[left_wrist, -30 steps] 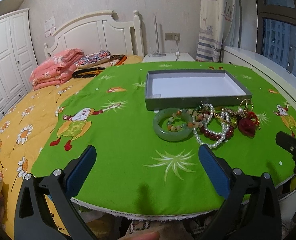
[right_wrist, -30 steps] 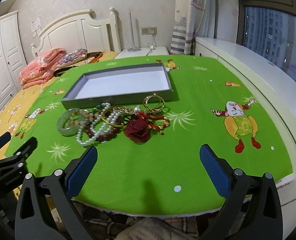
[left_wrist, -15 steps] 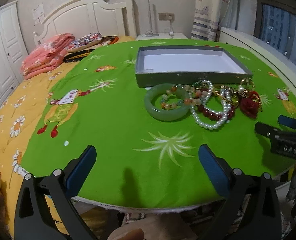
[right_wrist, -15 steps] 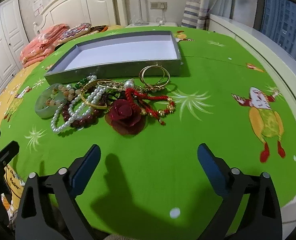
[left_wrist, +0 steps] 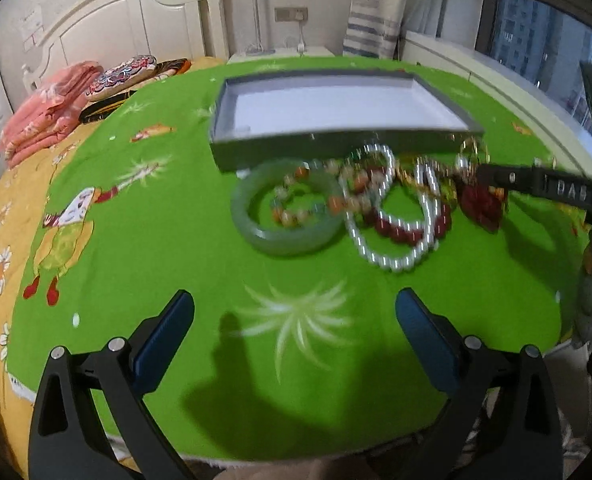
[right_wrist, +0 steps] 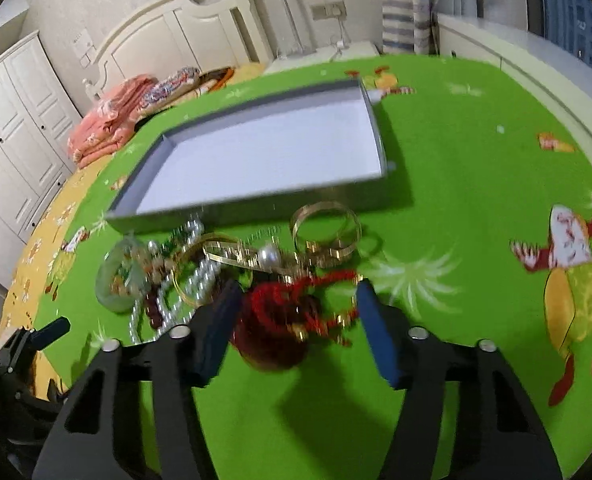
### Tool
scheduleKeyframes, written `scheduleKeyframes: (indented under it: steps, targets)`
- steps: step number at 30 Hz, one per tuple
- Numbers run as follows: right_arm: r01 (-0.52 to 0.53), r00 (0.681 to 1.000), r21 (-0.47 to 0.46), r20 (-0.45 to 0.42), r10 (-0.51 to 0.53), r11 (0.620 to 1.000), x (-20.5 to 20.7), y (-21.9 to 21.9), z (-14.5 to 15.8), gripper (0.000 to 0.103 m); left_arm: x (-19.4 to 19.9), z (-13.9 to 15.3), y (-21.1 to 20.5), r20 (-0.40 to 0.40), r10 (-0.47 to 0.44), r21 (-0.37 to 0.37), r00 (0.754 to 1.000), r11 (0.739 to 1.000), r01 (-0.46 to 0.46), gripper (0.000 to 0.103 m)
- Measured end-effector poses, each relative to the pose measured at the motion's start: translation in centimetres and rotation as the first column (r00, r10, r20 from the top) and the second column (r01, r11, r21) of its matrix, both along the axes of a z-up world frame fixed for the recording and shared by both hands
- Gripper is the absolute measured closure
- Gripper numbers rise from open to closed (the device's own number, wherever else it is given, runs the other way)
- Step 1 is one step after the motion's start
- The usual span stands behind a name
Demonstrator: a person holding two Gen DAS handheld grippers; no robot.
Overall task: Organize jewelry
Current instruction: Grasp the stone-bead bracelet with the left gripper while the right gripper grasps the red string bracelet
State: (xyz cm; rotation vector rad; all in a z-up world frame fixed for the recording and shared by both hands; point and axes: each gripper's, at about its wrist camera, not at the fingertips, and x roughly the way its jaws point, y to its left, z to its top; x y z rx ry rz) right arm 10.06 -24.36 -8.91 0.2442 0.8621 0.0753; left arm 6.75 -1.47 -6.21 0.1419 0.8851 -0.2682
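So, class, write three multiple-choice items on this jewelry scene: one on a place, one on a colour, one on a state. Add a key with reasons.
1. Where does the jewelry pile lie?
A. inside the grey tray
B. on the cloth beside the tray
C. on the pillows

2. What colour is the tablecloth?
A. green
B. blue
C. white

3. What is inside the grey tray?
A. pearls
B. a bangle
C. nothing

Key: B, every piece sits on cloth along the tray's near wall; A, bright green with cartoon prints; C, only its bare white floor shows.
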Motion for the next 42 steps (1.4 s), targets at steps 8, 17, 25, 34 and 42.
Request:
scheduleKeyframes:
  steps: [8,17,25,34,42]
  targets:
    - [-0.069,0.997,-0.046,0.031,0.070,0.997,-0.8,0.8,-0.5,0.071,3.7,0.4,2.6,-0.081,0.078,-0.084,0.994,0.993,-0.085,0.026]
    - [-0.079,0.988,-0.056,0.129,0.086,0.995,-2.8,0.1,0.7,0.094,4.9,0.0,2.1,-0.059,0.053,-0.100,0.997,0.993,-0.059,0.027]
    - [-0.058,0.973,-0.089,0.217,0.076,0.994,-4.2,-0.2,3.5,0.094,5.7,-0.3,-0.1,-0.041,-0.044,-0.039,0.998,0.998,0.043,0.025]
    - [-0.063,0.963,-0.085,0.255,0.083,0.994,-4.8,-0.1,5.2,0.094,4.7,0.7,-2.7,0.055,-0.163,0.041,0.985,0.986,0.161,0.040]
    - [-0.072,0.966,-0.080,0.241,0.090,0.994,-4.6,0.3,4.7,0.094,3.6,-0.8,-6.7,0.103,-0.355,0.308,0.929,0.900,0.309,0.059]
